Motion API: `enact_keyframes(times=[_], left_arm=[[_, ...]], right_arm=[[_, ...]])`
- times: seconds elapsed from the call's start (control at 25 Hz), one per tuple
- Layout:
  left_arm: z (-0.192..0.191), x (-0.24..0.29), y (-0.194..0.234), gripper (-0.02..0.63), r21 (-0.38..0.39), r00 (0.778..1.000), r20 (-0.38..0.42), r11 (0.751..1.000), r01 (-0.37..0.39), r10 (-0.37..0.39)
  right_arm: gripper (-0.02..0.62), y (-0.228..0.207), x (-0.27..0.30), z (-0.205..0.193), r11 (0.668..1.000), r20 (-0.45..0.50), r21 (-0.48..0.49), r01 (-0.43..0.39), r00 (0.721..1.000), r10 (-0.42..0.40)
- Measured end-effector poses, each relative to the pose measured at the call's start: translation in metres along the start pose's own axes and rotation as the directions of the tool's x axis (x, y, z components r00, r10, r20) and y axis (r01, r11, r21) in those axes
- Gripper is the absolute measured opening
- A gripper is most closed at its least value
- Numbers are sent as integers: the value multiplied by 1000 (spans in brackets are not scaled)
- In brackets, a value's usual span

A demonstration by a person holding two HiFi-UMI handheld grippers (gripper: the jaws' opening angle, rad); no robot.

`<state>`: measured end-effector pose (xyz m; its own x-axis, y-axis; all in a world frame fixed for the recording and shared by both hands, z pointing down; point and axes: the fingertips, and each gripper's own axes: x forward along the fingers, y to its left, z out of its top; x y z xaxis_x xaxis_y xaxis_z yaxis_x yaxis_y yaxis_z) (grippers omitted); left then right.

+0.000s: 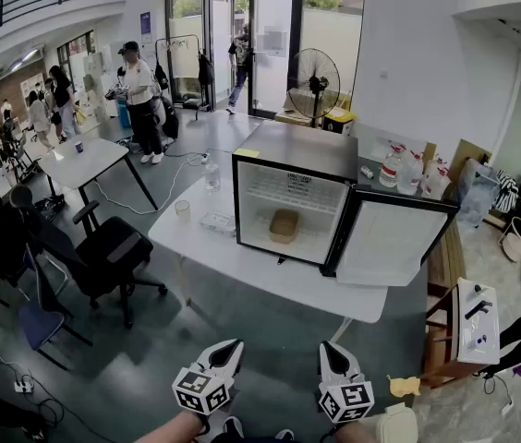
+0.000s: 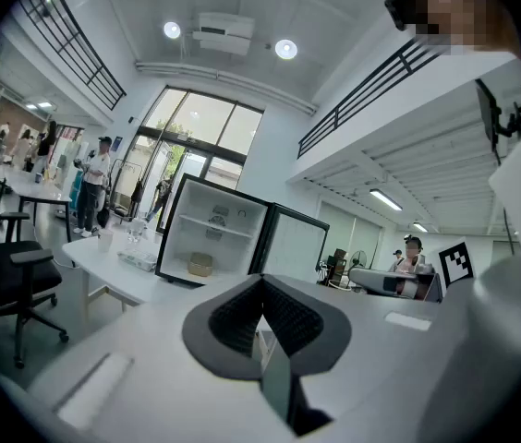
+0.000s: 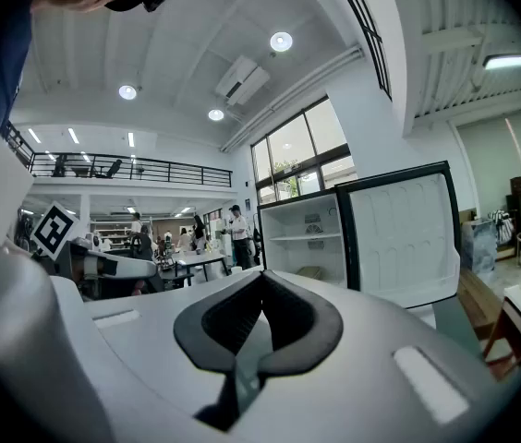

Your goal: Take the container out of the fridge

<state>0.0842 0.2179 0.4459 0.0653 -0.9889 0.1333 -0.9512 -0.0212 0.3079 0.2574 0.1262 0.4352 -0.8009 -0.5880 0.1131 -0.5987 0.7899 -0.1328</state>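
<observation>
On the white worktop [image 1: 242,268], the tan container [image 1: 284,225] is seen low inside the open fridge [image 1: 302,146]. The left claw [image 1: 227,349] and right claw [image 1: 333,352], well apart from it, are closed and empty; one should be opened, then brought in level.

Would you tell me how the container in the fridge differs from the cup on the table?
The container is tan and opaque; the cup is pale and looks translucent. The container sits on the floor of the open fridge; the cup stands outside on the table, left of it. The container is wider and squatter than the cup. Both stand upright.
</observation>
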Motion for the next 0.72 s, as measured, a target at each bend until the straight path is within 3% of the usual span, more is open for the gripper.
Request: enact_keyframes(times=[0.2,0.52,0.72], left_arm=[[14,0,18,2,34,1000,17,999,3,-4],[72,10,52,2,101,992,122,995,5,-18],[79,2,72,2,110,988,153,994,13,-30]], right_arm=[[6,16,6,0,1000,-5,-25,-3,1000,3],[6,29,25,24,998,58,-56,35,998,-31],[6,28,33,26,993,65,-82,88,994,-82]])
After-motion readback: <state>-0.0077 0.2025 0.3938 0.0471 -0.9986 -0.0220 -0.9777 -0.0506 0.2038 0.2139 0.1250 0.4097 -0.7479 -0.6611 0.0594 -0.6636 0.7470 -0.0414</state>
